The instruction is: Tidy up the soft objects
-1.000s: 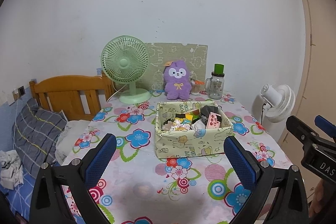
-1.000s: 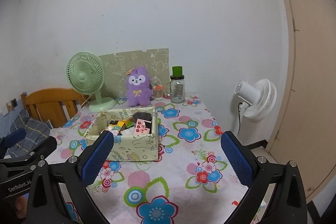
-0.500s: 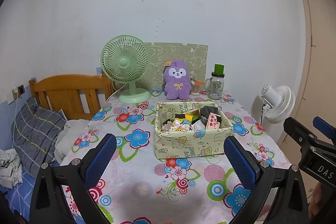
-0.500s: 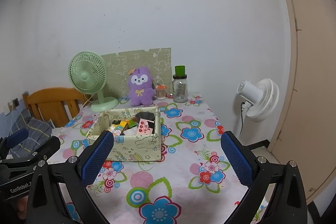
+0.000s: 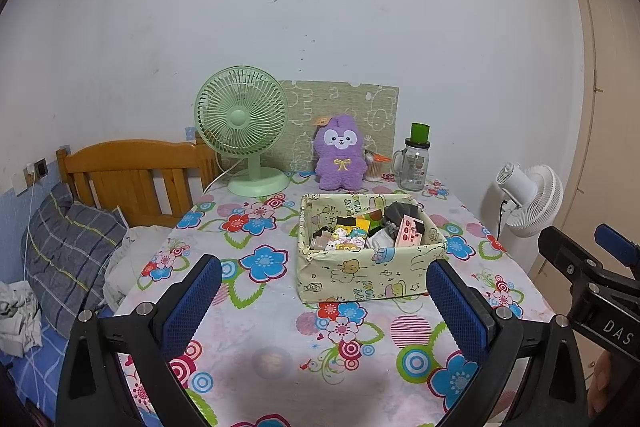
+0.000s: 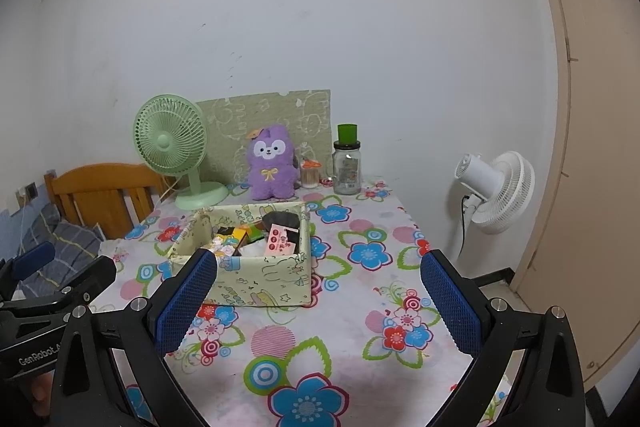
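Left gripper (image 5: 324,303) and right gripper (image 6: 318,301): blue-padded fingers spread wide, holding nothing, low in each frame above the floral tablecloth (image 5: 280,339). The fabric storage box (image 5: 372,277), filled with small soft items, sits mid-frame. The purple plush toy (image 5: 340,153) stands behind it, centre frame, beside the green fan (image 5: 242,131).

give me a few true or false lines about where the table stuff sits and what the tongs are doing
1. The purple plush lies inside the fabric box. False: it stands behind the box, by the wall.
2. Both the left tongs and the right tongs are open and empty. True.
3. The green fan stands on the floor. False: it is on the table.
4. The glass jar stands right of the plush. True.
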Motion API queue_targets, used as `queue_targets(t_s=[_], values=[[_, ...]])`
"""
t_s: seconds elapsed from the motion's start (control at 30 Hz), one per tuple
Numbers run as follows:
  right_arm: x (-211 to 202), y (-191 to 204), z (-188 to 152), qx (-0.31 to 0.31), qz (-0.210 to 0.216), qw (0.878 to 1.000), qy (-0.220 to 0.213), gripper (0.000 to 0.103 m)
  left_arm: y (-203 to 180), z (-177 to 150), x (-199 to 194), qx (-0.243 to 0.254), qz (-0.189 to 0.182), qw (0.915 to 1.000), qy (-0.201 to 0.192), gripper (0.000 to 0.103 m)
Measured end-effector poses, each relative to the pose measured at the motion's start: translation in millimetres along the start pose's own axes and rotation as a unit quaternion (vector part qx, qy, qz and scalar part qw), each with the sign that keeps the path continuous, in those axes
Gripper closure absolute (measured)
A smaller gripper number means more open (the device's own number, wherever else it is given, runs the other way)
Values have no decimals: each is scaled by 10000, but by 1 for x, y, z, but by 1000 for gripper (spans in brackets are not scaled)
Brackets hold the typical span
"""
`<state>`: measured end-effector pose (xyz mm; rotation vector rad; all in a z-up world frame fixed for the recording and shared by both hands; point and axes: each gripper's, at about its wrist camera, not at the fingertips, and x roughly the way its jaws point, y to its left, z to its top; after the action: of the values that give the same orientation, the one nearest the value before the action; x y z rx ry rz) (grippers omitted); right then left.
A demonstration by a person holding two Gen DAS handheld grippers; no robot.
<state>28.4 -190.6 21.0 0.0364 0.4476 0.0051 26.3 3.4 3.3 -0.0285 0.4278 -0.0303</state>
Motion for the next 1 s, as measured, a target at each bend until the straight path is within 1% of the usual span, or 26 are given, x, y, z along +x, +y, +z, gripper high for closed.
queue_targets(t_s=[1.0], values=[[-1,2,-1,30,50,10000,14,0,3,0,1,-30,-7,10000,9,0]])
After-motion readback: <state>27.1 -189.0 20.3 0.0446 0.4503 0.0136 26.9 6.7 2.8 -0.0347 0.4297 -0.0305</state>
